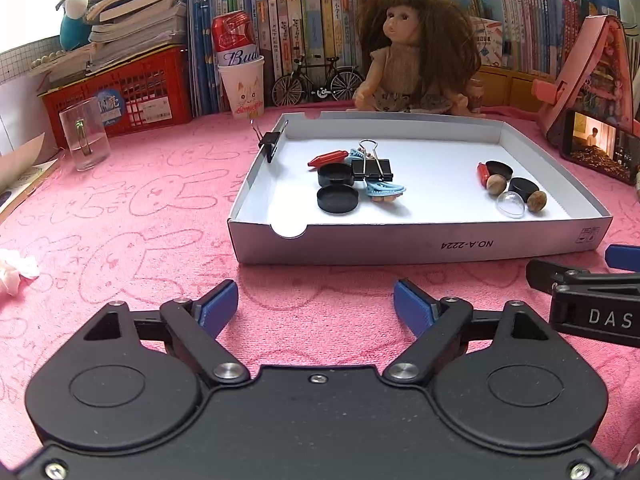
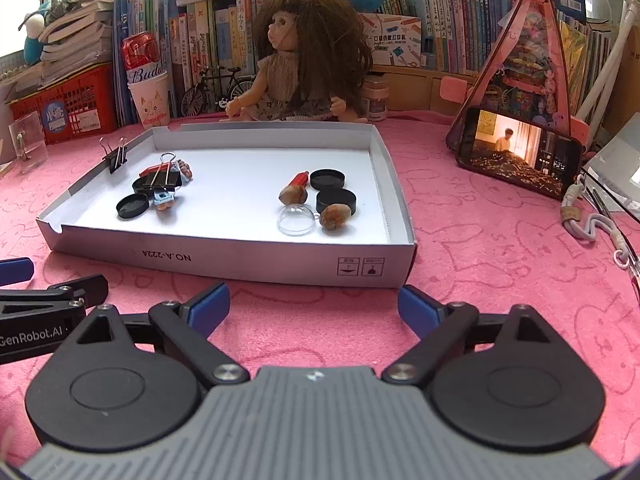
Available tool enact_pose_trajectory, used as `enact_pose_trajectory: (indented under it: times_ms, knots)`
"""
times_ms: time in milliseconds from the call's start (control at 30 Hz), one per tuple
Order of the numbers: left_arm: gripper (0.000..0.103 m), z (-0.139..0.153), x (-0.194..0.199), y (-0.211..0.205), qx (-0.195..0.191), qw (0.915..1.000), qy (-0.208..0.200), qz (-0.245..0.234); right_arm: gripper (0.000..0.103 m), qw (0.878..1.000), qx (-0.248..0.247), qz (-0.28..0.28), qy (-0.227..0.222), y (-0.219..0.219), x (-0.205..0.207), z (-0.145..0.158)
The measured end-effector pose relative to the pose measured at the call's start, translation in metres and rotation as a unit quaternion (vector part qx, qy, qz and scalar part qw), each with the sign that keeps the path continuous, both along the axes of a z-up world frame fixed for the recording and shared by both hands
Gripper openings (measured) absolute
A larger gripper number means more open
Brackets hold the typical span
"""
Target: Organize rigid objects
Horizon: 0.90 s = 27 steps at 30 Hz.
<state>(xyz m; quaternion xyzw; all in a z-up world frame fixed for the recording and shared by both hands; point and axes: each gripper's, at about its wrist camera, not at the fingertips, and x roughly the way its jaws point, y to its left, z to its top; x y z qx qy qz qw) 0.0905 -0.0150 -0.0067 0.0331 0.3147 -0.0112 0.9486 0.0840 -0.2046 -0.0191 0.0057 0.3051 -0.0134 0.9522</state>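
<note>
A pink bunny-print cloth (image 1: 132, 216) covers a desk backed by a wall of books (image 1: 304, 28), with a doll (image 1: 412, 48) seated behind a shallow white box lid (image 1: 400, 246). All the small rigid pieces in view lie inside that lid in two clusters: on its left a large binder clip (image 1: 372, 168), two black caps (image 1: 336, 188), a red capsule (image 1: 328, 158) and blue hair clips (image 1: 384, 190); on its right two more black caps (image 2: 332, 190), two nuts (image 2: 314, 206), a red piece (image 2: 299, 179) and a clear dome (image 2: 297, 220). A smaller binder clip (image 1: 272, 142) bites the lid's left wall. The left gripper (image 1: 316, 300) and right gripper (image 2: 314, 302) both hover spread wide and empty over the cloth just in front of the lid. This fits either sorting still under way or a finished grouping; which, I cannot tell. The lid's front wall stands between the tongs and the pieces; a phone (image 2: 520, 152) and a glass (image 1: 84, 134) flank it
</note>
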Motion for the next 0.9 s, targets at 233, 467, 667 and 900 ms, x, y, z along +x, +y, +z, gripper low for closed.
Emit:
enact_pose_trajectory:
  times_ms: [233, 467, 667, 900]
  knots:
    - [0.093, -0.003, 0.004, 0.002, -0.002, 0.9999, -0.006, 0.012, 0.103, 1.0, -0.003, 0.001, 0.004, 0.002, 0.001, -0.005]
    - [0.096, -0.005, 0.006, 0.004, -0.007, 0.9998, -0.008, 0.014, 0.103, 1.0, -0.009, 0.001, 0.012, 0.004, 0.004, -0.006]
    - [0.102, -0.007, 0.01, 0.011, -0.028, 0.9994, 0.003, 0.019, 0.103, 1.0, -0.008, 0.001, 0.012, 0.004, 0.004, -0.006]
    - [0.103, -0.007, 0.01, 0.009, -0.025, 0.9995, 0.004, 0.019, 0.103, 1.0, -0.007, 0.001, 0.012, 0.004, 0.004, -0.006]
